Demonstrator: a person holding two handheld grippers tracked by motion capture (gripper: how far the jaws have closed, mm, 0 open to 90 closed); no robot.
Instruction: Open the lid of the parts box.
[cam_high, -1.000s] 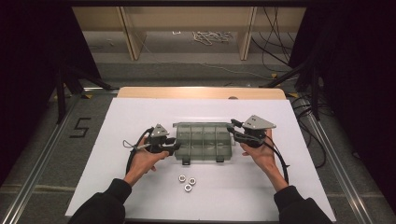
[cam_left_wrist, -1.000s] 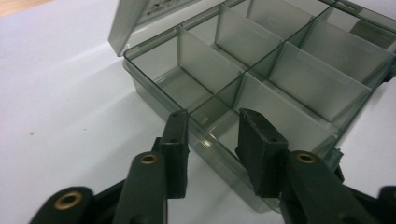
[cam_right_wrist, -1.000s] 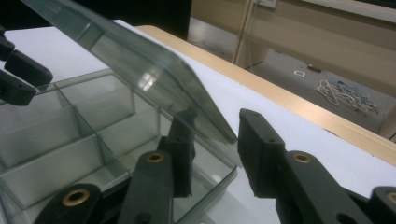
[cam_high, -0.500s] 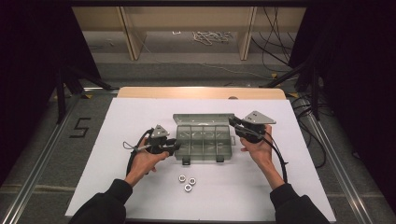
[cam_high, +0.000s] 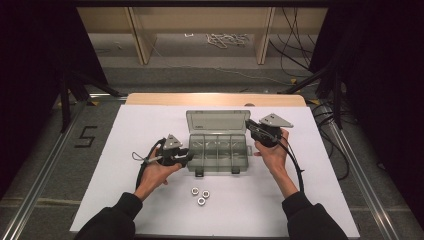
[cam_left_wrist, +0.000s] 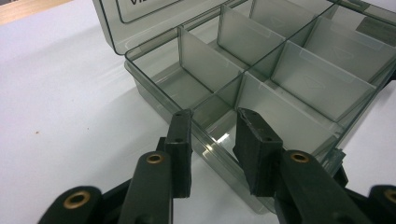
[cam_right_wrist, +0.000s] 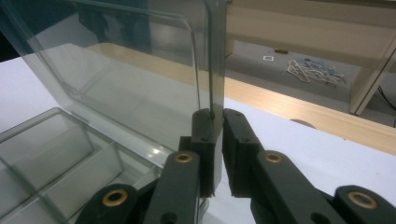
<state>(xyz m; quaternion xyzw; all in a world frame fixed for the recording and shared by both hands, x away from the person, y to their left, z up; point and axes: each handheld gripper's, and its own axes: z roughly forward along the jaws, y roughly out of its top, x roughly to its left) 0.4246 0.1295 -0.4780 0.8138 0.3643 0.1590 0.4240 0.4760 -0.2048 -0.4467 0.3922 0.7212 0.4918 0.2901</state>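
Observation:
A smoky clear compartment box (cam_high: 220, 154) sits mid-table with its lid (cam_high: 217, 121) standing up at the back. My right gripper (cam_high: 251, 126) is shut on the lid's right edge; in the right gripper view the lid (cam_right_wrist: 116, 70) stands upright between the jaws of that gripper (cam_right_wrist: 216, 114), above the empty compartments (cam_right_wrist: 56, 154). My left gripper (cam_high: 188, 156) is at the box's front left corner. Its jaws (cam_left_wrist: 217, 116) are open and straddle the box's front wall (cam_left_wrist: 210, 144), with empty compartments (cam_left_wrist: 299, 79) beyond. Three metal nuts (cam_high: 200, 195) lie in front of the box.
A white sheet (cam_high: 125, 130) covers the table, with a wooden strip (cam_high: 215, 99) along the far edge. Black cables (cam_high: 295, 170) trail from both grippers. The floor at left bears a "5" mark (cam_high: 86, 136); a coil of cord (cam_high: 227, 39) lies far behind.
The lid has swung from closed to upright, with my right gripper shut on its right edge and moving back with it. My left gripper stayed at the box's left corner.

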